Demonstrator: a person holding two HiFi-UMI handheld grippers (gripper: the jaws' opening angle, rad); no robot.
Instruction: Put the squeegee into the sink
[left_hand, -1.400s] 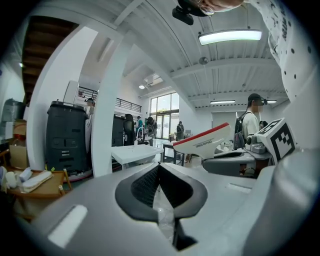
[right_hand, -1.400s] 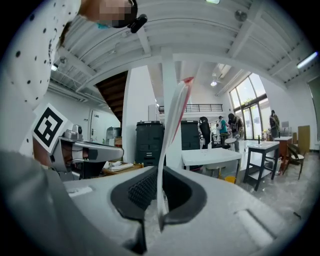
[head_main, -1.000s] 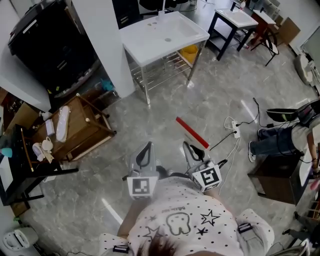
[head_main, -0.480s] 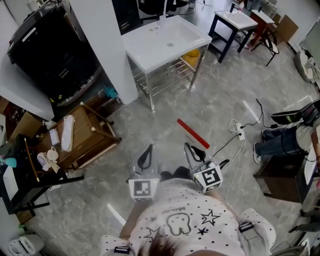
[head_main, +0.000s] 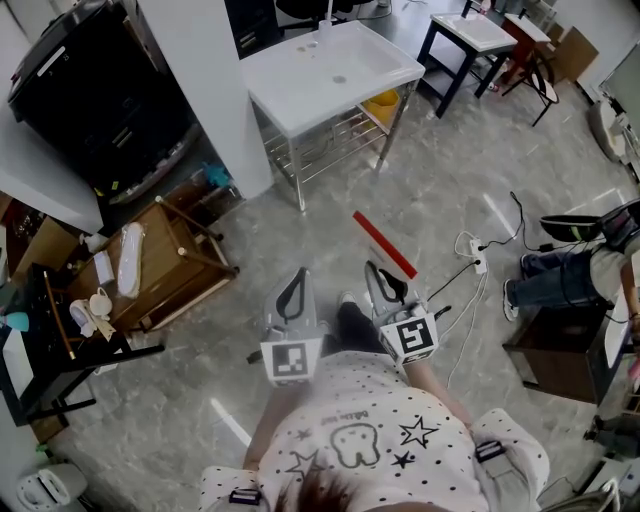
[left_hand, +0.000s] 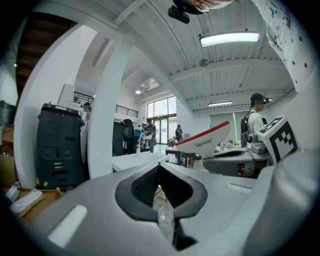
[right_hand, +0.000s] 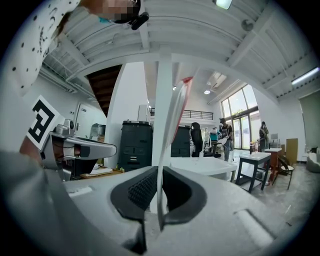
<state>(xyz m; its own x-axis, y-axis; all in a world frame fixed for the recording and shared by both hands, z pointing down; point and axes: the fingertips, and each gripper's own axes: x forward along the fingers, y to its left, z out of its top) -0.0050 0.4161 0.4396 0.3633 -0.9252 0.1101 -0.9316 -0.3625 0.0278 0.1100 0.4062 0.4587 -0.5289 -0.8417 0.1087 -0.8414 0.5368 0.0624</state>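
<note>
Head view: person stands on grey stone floor (head_main: 430, 190), both grippers held out in front at waist height. Left gripper (head_main: 293, 296) carries nothing. Right gripper (head_main: 386, 286) holds the squeegee (head_main: 385, 245), whose red edge sticks out ahead of the jaws, slanting up and to the left in the picture, in the air above the floor. White sink (head_main: 300, 85) sits on a metal-legged stand further ahead, well apart from the squeegee; its basin is bare. Black cabinet (head_main: 100, 90) to the left of a white pillar, wooden stand (head_main: 160, 260) below it, a cable (head_main: 465, 270) trailing on the floor at right. Left gripper view: left gripper (left_hand: 159, 169) has its ridged pads pressed tip to tip, nothing between them. Squeegee (left_hand: 205, 142) shows off to the right, white body with a red top edge, above the neighbouring gripper (left_hand: 235, 159). Sink (left_hand: 137, 160) lies ahead, beyond the jaws. Right gripper view: right gripper (right_hand: 160, 172) is clamped on the squeegee (right_hand: 167, 125); the thin white blade stands upright between the pads and rises to a red tip. Sink (right_hand: 200, 165) is behind it in the distance, not yet reached.
</note>
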